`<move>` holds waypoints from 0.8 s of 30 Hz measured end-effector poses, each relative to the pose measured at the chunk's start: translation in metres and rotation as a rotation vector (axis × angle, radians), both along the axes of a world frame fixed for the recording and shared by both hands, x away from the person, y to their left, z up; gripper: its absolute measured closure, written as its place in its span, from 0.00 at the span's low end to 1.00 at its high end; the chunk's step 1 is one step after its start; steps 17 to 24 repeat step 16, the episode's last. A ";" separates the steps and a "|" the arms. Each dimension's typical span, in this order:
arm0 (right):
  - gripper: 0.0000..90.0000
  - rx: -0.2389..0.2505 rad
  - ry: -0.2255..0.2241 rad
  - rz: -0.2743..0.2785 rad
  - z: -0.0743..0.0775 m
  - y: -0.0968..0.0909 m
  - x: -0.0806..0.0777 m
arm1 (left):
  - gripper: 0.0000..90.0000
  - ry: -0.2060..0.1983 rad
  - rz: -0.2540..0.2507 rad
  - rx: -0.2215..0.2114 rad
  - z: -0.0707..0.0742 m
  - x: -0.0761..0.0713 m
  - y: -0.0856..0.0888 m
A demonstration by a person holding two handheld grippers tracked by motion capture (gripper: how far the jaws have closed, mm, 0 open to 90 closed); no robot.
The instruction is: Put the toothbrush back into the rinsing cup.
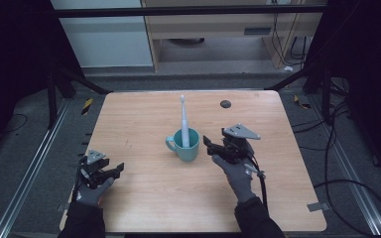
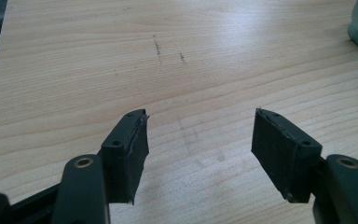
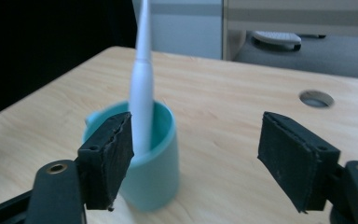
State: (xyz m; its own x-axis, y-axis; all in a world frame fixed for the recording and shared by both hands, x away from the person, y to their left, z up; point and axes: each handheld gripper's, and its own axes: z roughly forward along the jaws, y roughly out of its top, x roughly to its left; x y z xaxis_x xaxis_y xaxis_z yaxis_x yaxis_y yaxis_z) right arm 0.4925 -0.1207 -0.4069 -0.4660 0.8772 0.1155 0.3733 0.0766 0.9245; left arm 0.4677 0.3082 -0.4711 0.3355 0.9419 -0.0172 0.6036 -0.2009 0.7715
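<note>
Resting low at the near left of the desk, the left tool stood released, its jaws spread over bare wood. Nearer the middle, the right tool was likewise released: its jaws stood wide apart with nothing between the pads, just beside the teal mug and apart from it. The mug stood upright at the desk's centre, handle toward the left, and the white electric toothbrush stood in it, head up, leaning on the rim. Farther back lay a dark cable hole in the desk. Judged from this arrangement, the placing of the toothbrush appeared complete and the step in hand was the retreat; the next move called for drawing the right tool clear without nudging the mug.
</note>
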 end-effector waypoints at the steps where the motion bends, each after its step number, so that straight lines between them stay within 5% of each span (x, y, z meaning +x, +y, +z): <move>1: 0.27 -0.002 0.003 0.000 -0.002 -0.007 -0.004 | 0.39 -0.001 -0.001 0.000 0.000 0.000 0.000; 15: 0.24 -0.058 0.106 -0.074 -0.046 -0.096 -0.036 | 0.43 0.013 -0.021 0.000 -0.001 0.000 -0.001; 24: 0.24 -0.060 0.116 -0.079 -0.048 -0.100 -0.038 | 0.43 0.013 -0.019 -0.001 -0.002 0.001 -0.001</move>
